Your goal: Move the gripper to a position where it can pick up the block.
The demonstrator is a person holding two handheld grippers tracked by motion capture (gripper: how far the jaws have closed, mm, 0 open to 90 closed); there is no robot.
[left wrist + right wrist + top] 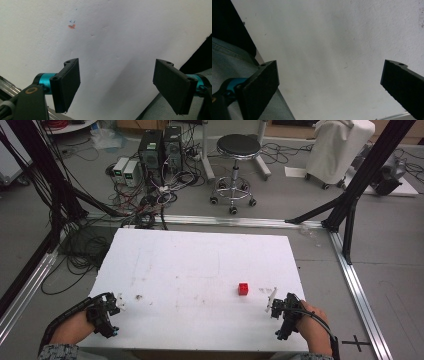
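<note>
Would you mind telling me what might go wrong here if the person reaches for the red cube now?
The red cube is small against the wide-open right gripper, so a slightly off-centre close might nudge it away. The left gripper sits near the table edge and could slip off it.

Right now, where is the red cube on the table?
In the high view, the red cube sits on the white table, right of centre, just ahead and left of the right tool.

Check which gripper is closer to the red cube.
Right. The right gripper sits just right of the red cube, slightly nearer the person. The left gripper is far across the table, at its left edge. Both are open, holding nothing.
</note>
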